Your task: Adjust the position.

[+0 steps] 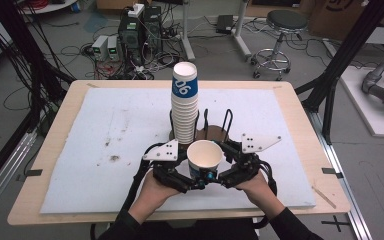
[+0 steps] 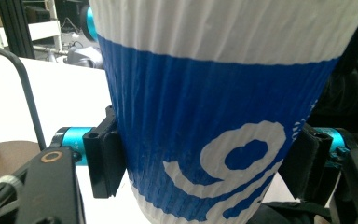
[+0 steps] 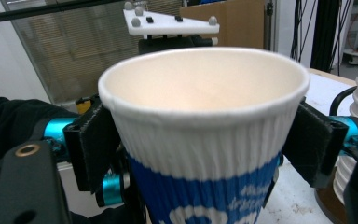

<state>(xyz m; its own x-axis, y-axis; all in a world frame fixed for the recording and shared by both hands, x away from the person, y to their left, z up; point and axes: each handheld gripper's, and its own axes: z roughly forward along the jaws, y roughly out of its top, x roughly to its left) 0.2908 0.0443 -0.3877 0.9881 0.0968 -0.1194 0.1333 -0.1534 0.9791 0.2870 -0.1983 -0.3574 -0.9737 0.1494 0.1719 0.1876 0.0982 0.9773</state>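
Both grippers are clamping one paper cup [image 1: 204,159] between them: the left gripper [image 1: 196,181] is pinching its lower blue band, and the right gripper [image 1: 220,176] is gripping just under the rim. I am holding it above the near edge of the white mat [image 1: 105,145], just in front of the cup stack [image 1: 185,102] in its wire holder [image 1: 226,122]. Risk, as I judge it: uneven squeeze could be crushing the ribbed wall, or a pull from either side could be knocking the tall stack over.
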